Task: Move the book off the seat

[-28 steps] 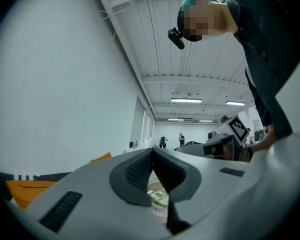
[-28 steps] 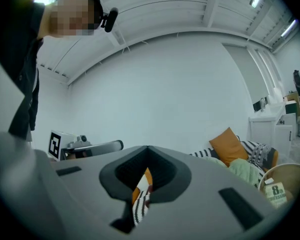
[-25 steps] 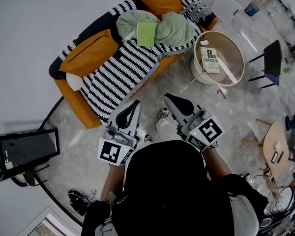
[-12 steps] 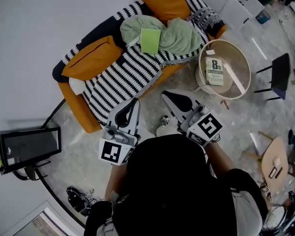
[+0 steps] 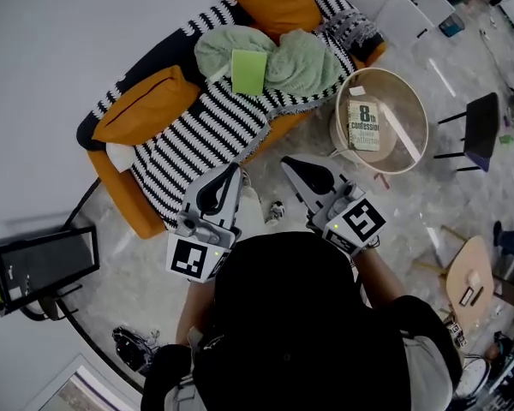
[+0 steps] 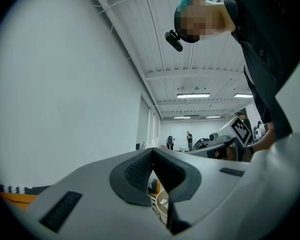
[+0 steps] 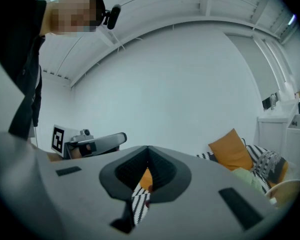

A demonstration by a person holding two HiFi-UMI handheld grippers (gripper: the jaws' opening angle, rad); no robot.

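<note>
We've got both tongs pressed together and empty, left gripper and right gripper held level over the floor just short of the sofa. The green book lies flat on the rumpled green blanket up on the seat, between the orange cushions. It looks thin and light to us, stiff in its covers but perched on soft bedding. We'd pinch a free edge near the spine, since a slick cover could slide out.

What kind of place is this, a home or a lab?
Probably a mock living room inside a large hall: an orange sofa under a black-and-white striped throw, a round pale side table, and long ceiling strip lights.
</note>
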